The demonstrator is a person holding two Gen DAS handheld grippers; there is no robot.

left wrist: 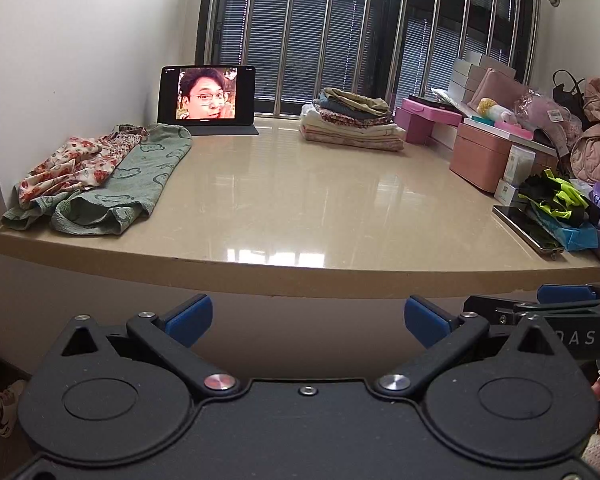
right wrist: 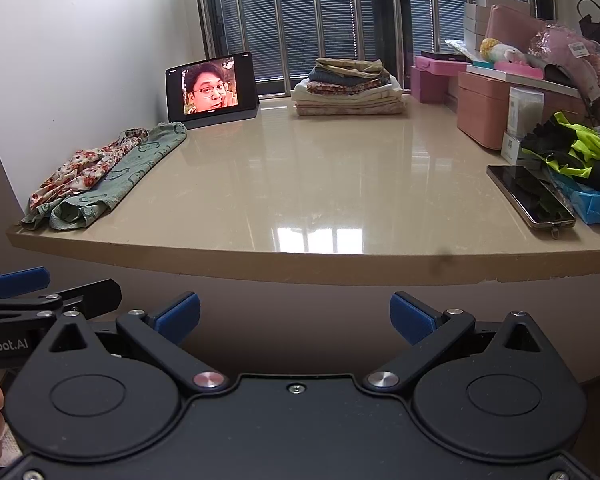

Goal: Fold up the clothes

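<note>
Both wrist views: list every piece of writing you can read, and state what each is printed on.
"DAS": on the black body of the right tongs, letters before it hidden.
"Robot.AI": on the black body of the left tongs, start cut off by the frame edge.
Unreadable: the tag on the clear plastic bag of pink fabric and print on the small white boxes.

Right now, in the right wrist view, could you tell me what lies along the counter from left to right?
Floral garment → green garment → tablet → stack of folded clothes → pink storage box → phone
</note>
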